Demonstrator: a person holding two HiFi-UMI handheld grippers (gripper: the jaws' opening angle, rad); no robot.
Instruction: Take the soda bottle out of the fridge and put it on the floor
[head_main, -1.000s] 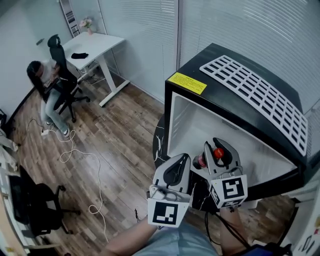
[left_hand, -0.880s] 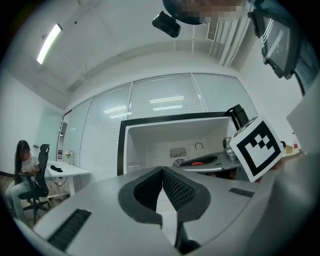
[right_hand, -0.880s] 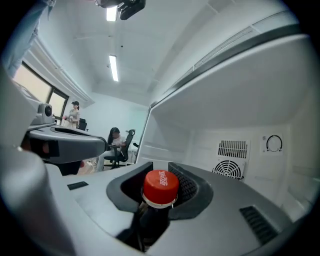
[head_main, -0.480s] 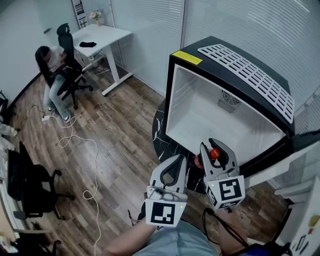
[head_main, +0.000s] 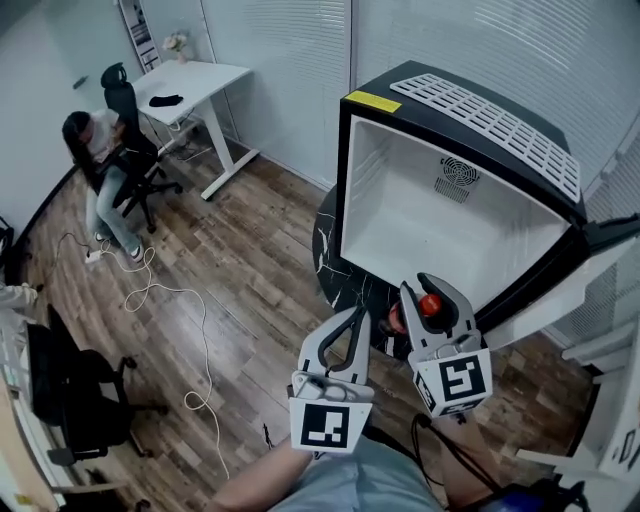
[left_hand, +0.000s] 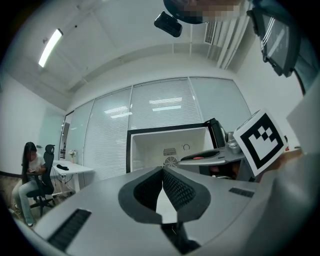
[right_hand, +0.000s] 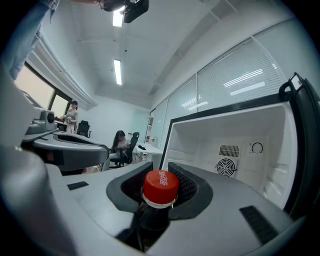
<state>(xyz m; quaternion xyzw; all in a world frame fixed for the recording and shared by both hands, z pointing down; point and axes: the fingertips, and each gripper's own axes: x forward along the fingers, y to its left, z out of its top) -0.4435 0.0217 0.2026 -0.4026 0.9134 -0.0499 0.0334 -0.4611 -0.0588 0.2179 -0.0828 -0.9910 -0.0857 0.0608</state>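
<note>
The soda bottle (head_main: 429, 305) has a red cap and a dark neck. My right gripper (head_main: 431, 290) is shut on that neck, just in front of the fridge's lower front edge and outside the opening. In the right gripper view the cap (right_hand: 160, 187) stands above the two pads, with the neck pinched between them. The black fridge (head_main: 420, 230) is open and its white inside looks bare. My left gripper (head_main: 358, 318) hangs to the left of the bottle, shut on nothing; its tips (left_hand: 162, 172) touch in the left gripper view.
The fridge door (head_main: 560, 300) swings open at the right. A white grille (head_main: 490, 120) lies on the fridge top. A person sits on an office chair (head_main: 115, 165) by a white desk (head_main: 190, 85). A white cable (head_main: 160, 300) snakes over the wooden floor, and a black chair (head_main: 80, 400) stands at the lower left.
The bottle and right gripper have drawn back from the fridge opening and now sit in front of its lower edge. The left gripper has stayed beside them, still shut.
</note>
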